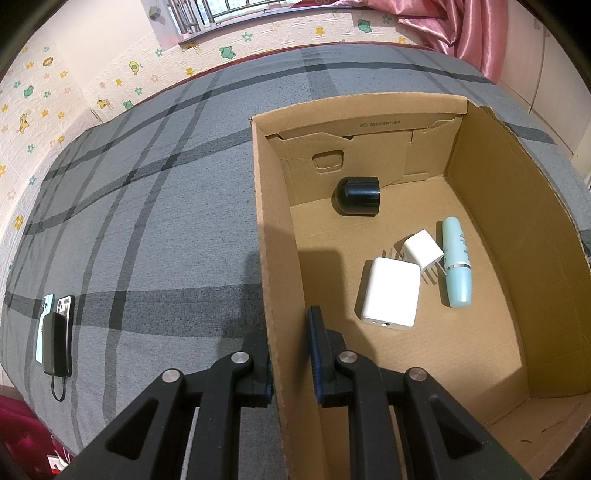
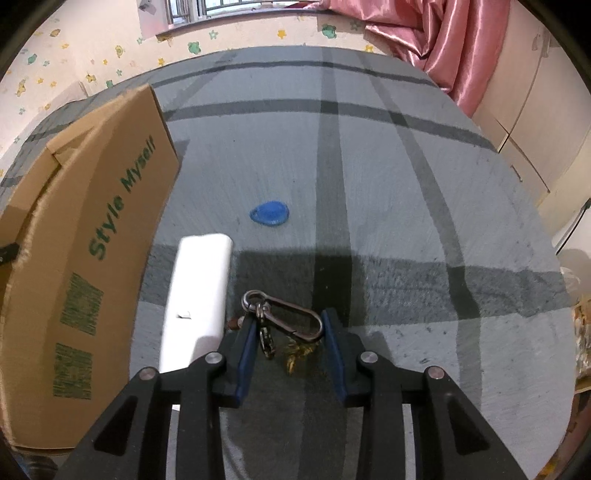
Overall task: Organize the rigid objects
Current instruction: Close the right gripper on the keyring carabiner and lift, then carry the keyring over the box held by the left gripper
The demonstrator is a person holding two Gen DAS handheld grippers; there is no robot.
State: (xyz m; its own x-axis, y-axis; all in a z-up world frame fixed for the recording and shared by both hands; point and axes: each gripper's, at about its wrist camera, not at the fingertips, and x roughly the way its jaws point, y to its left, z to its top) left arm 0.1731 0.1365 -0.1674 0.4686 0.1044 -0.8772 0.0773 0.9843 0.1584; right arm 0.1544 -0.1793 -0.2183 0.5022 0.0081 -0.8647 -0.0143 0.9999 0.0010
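Note:
A cardboard box (image 1: pixel 273 258) stands on the grey plaid bed. Inside lie a black cylinder (image 1: pixel 357 195), a large white charger (image 1: pixel 389 293), a small white plug (image 1: pixel 422 250) and a teal tube (image 1: pixel 456 264). My left gripper (image 1: pixel 290 354) straddles the box's left wall, one finger on each side, closed on it. My right gripper (image 2: pixel 288 328) is open around a metal carabiner keychain (image 2: pixel 286 317) lying on the bed. A white power bank (image 2: pixel 197 299) lies just left of it, a blue key fob (image 2: pixel 269 213) beyond. The box's outer wall (image 2: pixel 92 240) is at the left.
Two phones and a black power bank with a cable (image 1: pixel 55 332) lie on the bed at far left. A pink curtain (image 2: pixel 424 33) and a sticker-covered wall (image 1: pixel 74 85) bound the far side. The bed's right edge (image 2: pixel 535 206) curves past cabinets.

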